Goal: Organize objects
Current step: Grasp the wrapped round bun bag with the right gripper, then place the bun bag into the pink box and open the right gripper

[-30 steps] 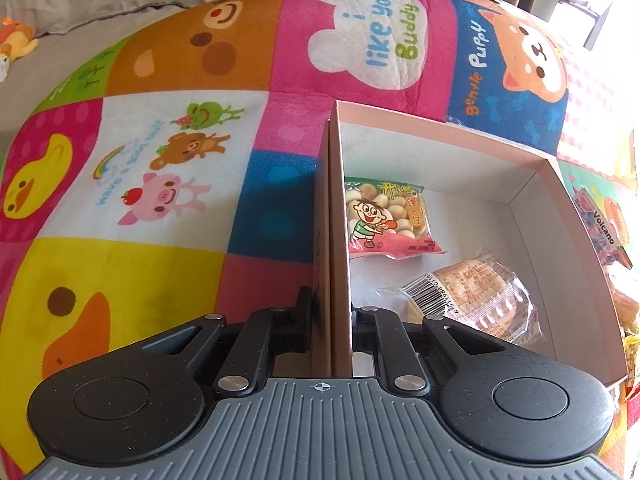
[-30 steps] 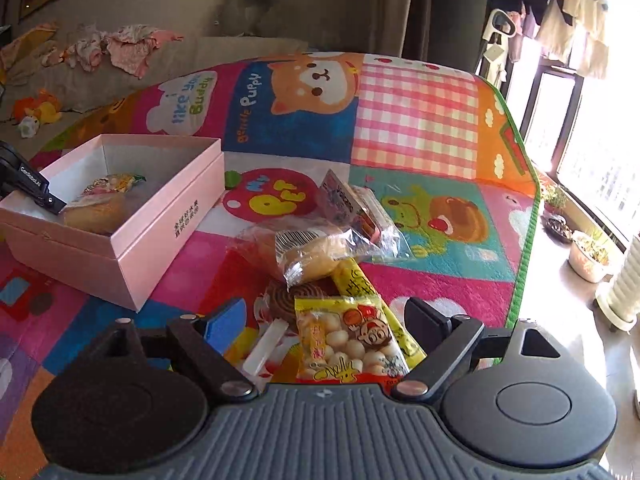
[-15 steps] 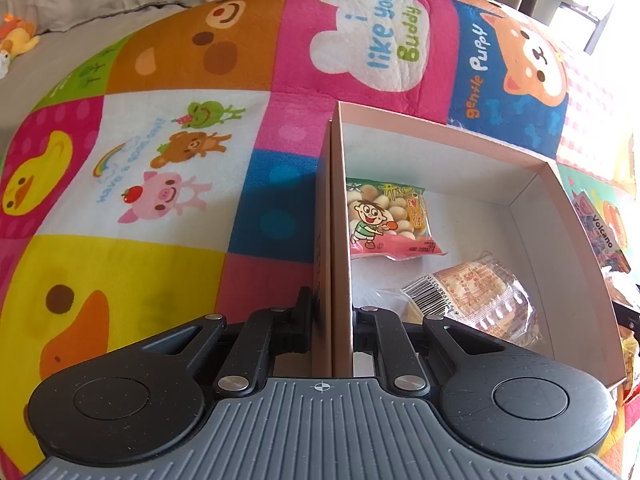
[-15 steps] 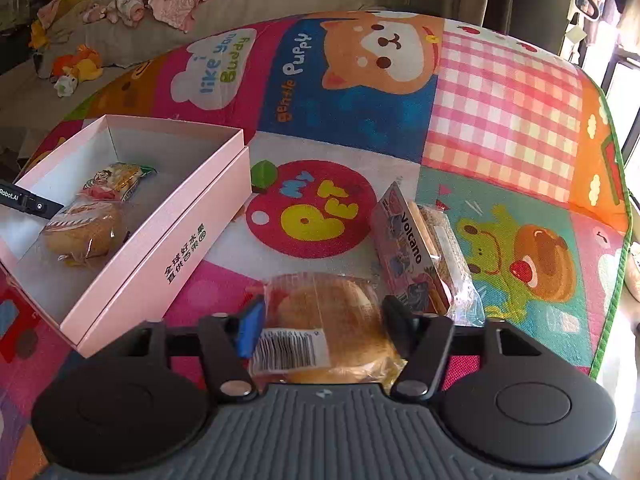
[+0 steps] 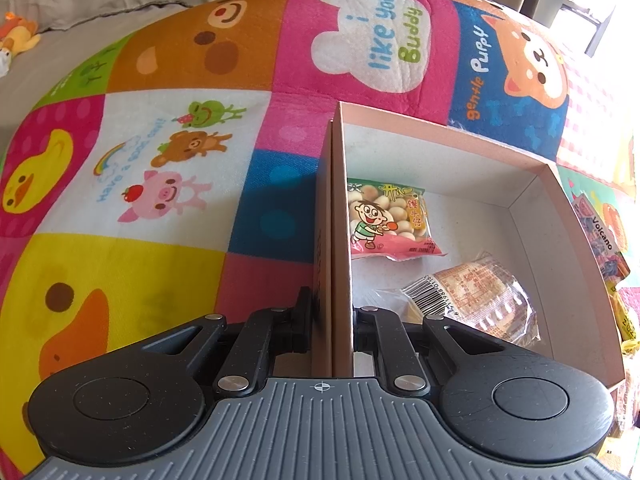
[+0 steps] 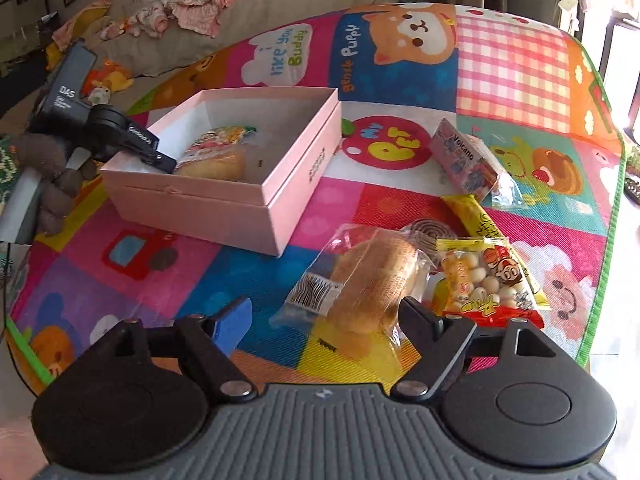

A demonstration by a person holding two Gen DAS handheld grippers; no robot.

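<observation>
My left gripper is shut on the near wall of the pink box; it also shows from outside in the right wrist view, clamped on the box. Inside lie a cartoon ball-snack bag and a wrapped bun. My right gripper is wide open. A wrapped bread bun lies on the mat between its fingers, nearer the right finger; contact is unclear.
On the colourful play mat, right of the bun, lie a yellow-red ball-snack bag, a long yellow packet, a spiral cookie and a pink Volcano pack. A grey sofa with clothes and toys stands behind.
My right gripper has opened wider and pulled back and left; the bun it framed closely now lies looser between the fingers. My left gripper stays clamped on the box wall.
</observation>
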